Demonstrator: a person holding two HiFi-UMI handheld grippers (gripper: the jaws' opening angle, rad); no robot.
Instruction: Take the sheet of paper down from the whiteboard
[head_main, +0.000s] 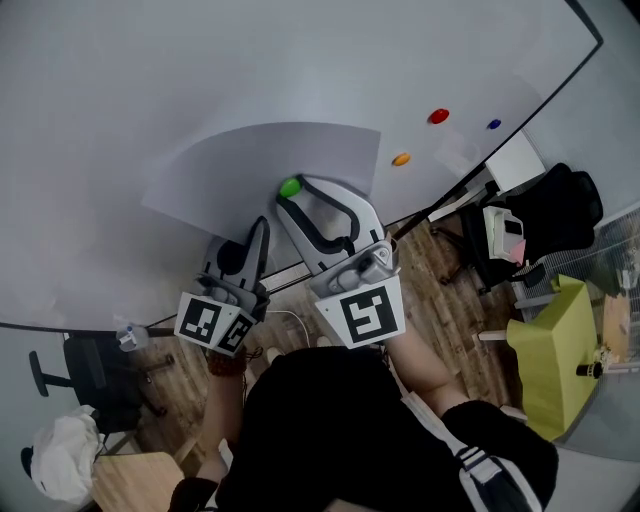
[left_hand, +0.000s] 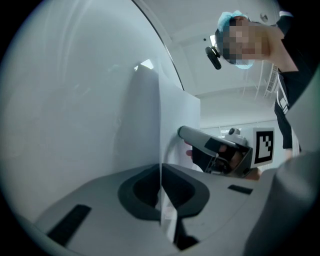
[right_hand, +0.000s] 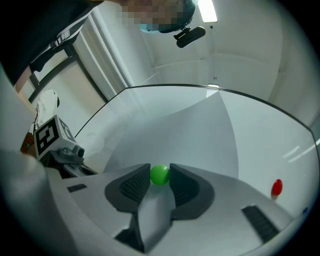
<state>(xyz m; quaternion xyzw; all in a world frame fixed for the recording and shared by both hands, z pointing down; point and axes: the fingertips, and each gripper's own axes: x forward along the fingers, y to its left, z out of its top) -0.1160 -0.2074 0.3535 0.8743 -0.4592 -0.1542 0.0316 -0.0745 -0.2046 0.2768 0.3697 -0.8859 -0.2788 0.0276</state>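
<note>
A white sheet of paper (head_main: 260, 165) hangs on the whiteboard (head_main: 150, 60), pinned near its lower edge by a green round magnet (head_main: 290, 187). My left gripper (head_main: 262, 225) is shut on the sheet's lower left edge; in the left gripper view the paper (left_hand: 172, 115) runs edge-on between the closed jaws (left_hand: 161, 192). My right gripper (head_main: 292, 198) reaches to the magnet. In the right gripper view the green magnet (right_hand: 160, 174) fills the gap between both jaw tips (right_hand: 160, 179), which touch it on either side, with the paper (right_hand: 200, 130) behind.
A red magnet (head_main: 438, 116), an orange one (head_main: 401, 159) and a blue one (head_main: 493, 124) sit on the board right of the sheet. Below the board's edge are a black chair (head_main: 90, 390), a dark seat (head_main: 540, 220) and a green table (head_main: 555, 350).
</note>
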